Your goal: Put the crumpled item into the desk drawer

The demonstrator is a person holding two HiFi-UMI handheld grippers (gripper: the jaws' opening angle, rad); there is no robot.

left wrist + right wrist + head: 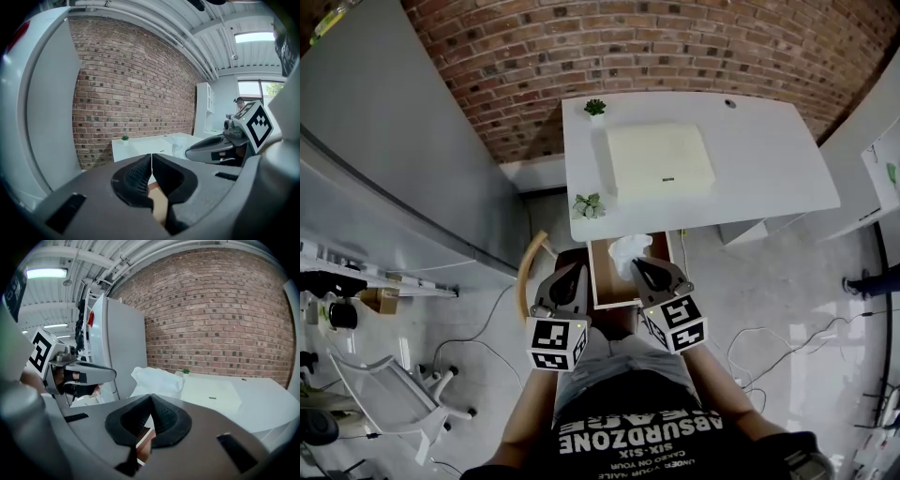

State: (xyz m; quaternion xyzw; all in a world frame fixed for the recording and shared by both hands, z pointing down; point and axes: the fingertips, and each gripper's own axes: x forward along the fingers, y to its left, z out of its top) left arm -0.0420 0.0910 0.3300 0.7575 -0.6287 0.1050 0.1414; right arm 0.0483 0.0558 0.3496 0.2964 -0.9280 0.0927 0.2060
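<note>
1. Crumpled item [628, 251]: white, centre of frame, apparently lying in the open desk drawer [596, 281], toward its far end.
2. Right gripper [637, 266]: jaws closed, empty; tips just beside the item, the nearer one.
3. Left gripper [578, 272]: jaws closed, empty; by the drawer's left wall.

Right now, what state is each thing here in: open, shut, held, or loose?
Wooden desk drawer: open.
White crumpled item: lying in the drawer, held by nothing.
Left gripper: jaws shut, empty.
Right gripper: jaws shut, empty.
</note>
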